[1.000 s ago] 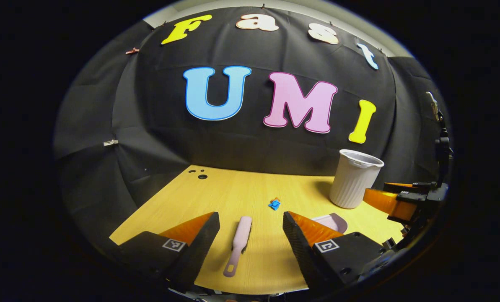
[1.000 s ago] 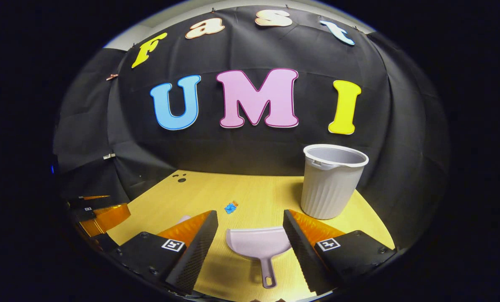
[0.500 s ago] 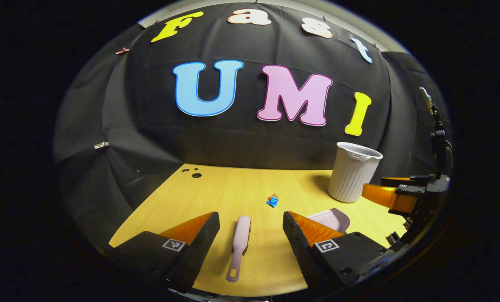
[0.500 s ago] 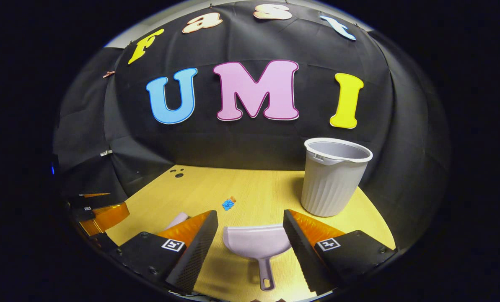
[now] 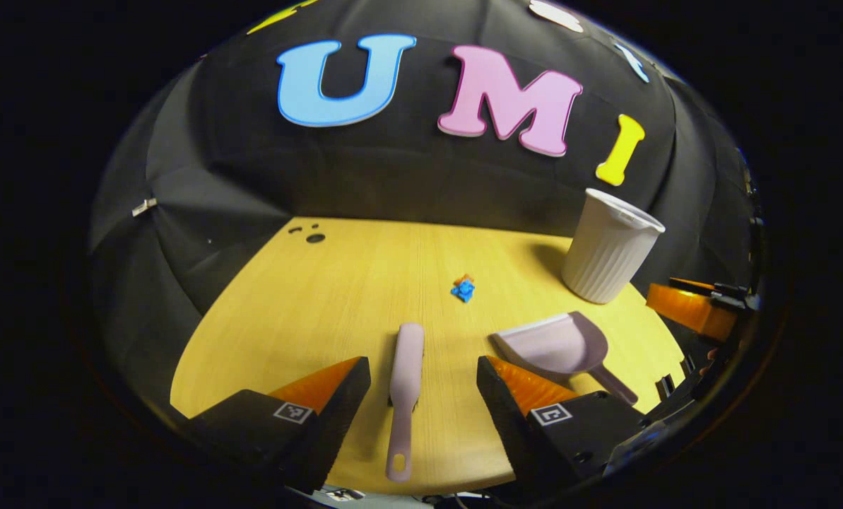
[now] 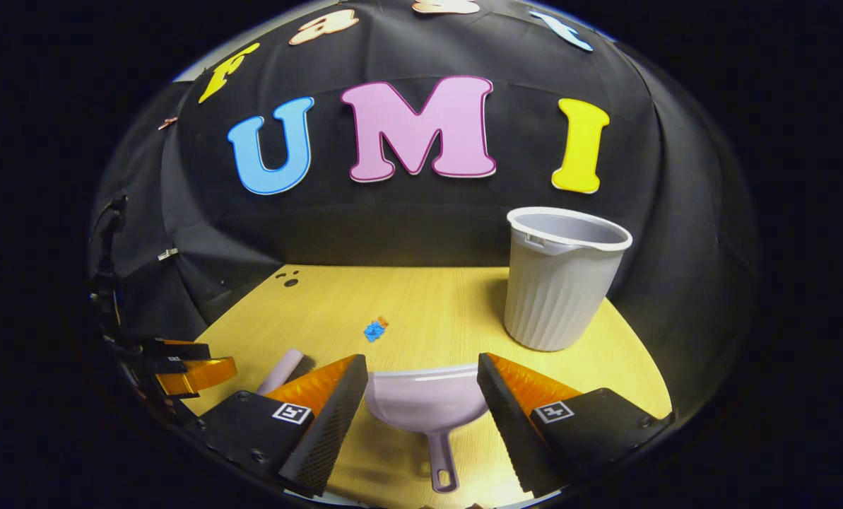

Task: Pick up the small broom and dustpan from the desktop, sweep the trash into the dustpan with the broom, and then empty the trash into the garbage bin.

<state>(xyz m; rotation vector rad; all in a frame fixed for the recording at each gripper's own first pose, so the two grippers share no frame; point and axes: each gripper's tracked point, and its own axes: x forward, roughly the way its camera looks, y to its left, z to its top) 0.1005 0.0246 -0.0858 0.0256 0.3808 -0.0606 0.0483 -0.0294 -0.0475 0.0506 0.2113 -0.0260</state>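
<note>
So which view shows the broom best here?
The left gripper view: the whole broom lies flat between that gripper's open fingers, handle nearest. In the right gripper view just its far end peeks past a finger.

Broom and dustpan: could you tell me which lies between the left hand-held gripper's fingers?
The broom, handle toward the camera; the dustpan lies off to its right.

On the surface (image 5: 308, 311): one small broom (image 5: 404, 385), one dustpan (image 5: 559, 344), one garbage bin (image 5: 610, 245). One little clump of trash (image 5: 463, 288), blue with an orange bit; piece count inside it can't be told. Two claws total: left claw (image 5: 423, 378), right claw (image 6: 422, 378).
</note>
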